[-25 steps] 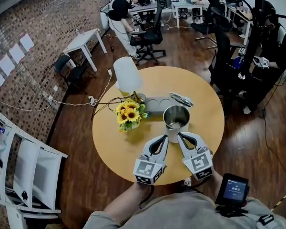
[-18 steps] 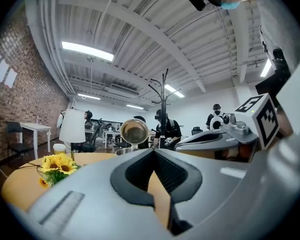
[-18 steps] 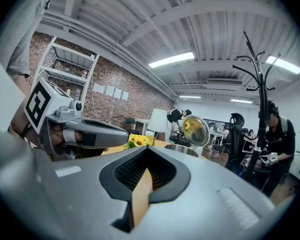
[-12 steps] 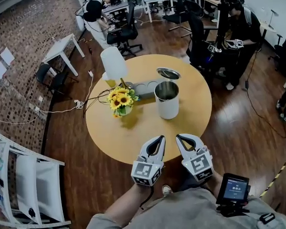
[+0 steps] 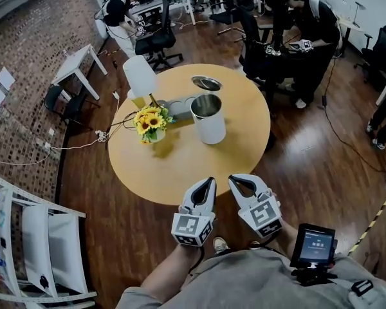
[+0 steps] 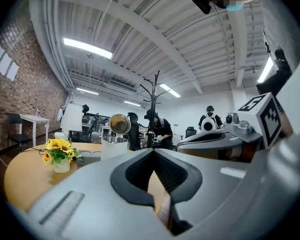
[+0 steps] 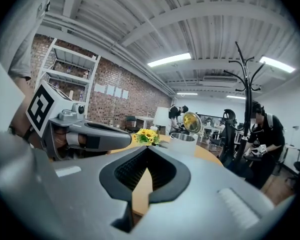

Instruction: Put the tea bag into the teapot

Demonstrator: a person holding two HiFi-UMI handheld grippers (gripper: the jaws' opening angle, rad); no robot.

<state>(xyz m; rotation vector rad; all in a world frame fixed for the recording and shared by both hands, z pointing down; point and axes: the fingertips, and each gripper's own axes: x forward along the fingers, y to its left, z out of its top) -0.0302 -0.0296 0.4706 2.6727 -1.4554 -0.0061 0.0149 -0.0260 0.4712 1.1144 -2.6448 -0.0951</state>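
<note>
A white teapot with an open steel rim stands upright on the round wooden table. Its round lid lies behind it. No tea bag shows in any view. My left gripper and right gripper hover side by side at the table's near edge, well short of the pot. Both are shut with nothing between the jaws. The left gripper view looks over its shut tips at the teapot. In the right gripper view, the pot stands beyond the shut tips.
A vase of sunflowers and a white lamp stand left of the pot, with a grey tray behind. Cables trail off the table's left side. A person and office chairs are beyond the table. Wooden floor lies to the right.
The table and teapot have slid away up the head view. Both grippers, which were right by the pot, now hang at the table's near edge, still shut.
</note>
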